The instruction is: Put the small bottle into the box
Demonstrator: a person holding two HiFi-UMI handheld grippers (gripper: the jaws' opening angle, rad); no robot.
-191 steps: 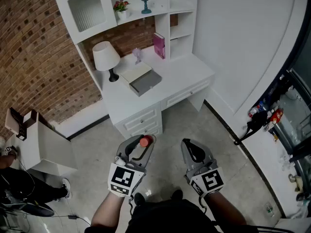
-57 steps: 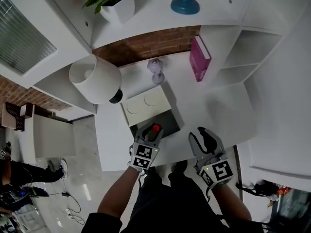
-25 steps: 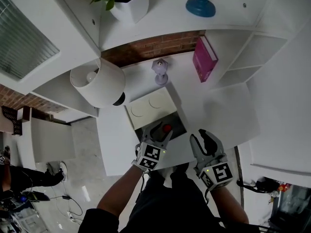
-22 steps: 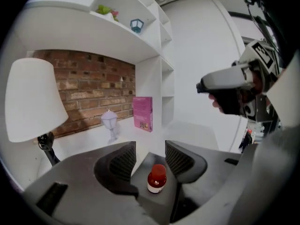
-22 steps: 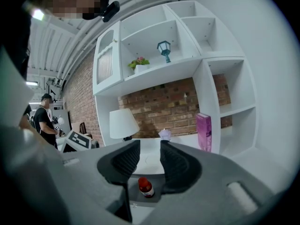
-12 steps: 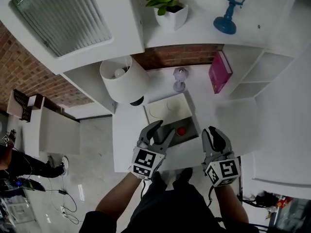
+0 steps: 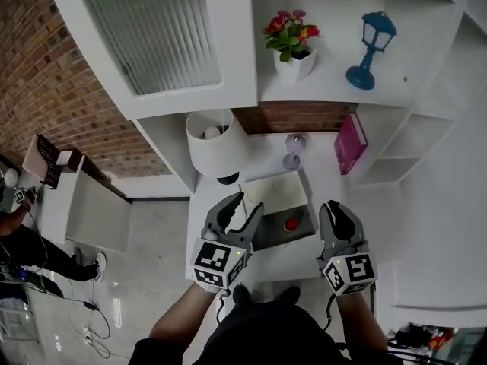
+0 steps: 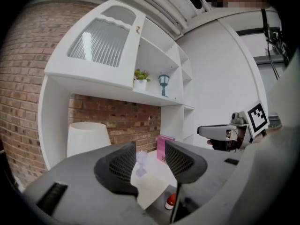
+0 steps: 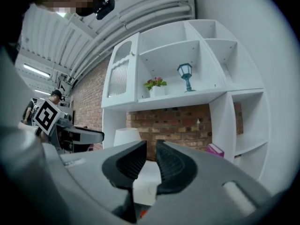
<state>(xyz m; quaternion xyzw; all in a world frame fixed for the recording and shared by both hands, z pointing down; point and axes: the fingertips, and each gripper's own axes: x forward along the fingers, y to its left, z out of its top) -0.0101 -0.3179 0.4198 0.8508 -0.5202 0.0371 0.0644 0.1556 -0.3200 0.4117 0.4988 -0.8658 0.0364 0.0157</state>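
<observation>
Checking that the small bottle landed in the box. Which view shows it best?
The head view: the red-capped small bottle sits inside the grey box, seen from above. The left gripper view shows it low and partly hidden; the right gripper view shows only a red sliver.

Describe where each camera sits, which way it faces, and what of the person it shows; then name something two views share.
Head view: on the head, facing steeply down at the desk and box; shows forearms, left claw, right claw.
Left gripper view: on the left claw, facing the shelves past its open, empty jaws.
Right gripper view: on the right claw, same facing; its empty jaws have just been closing.
Shared by all: blue lantern.
</observation>
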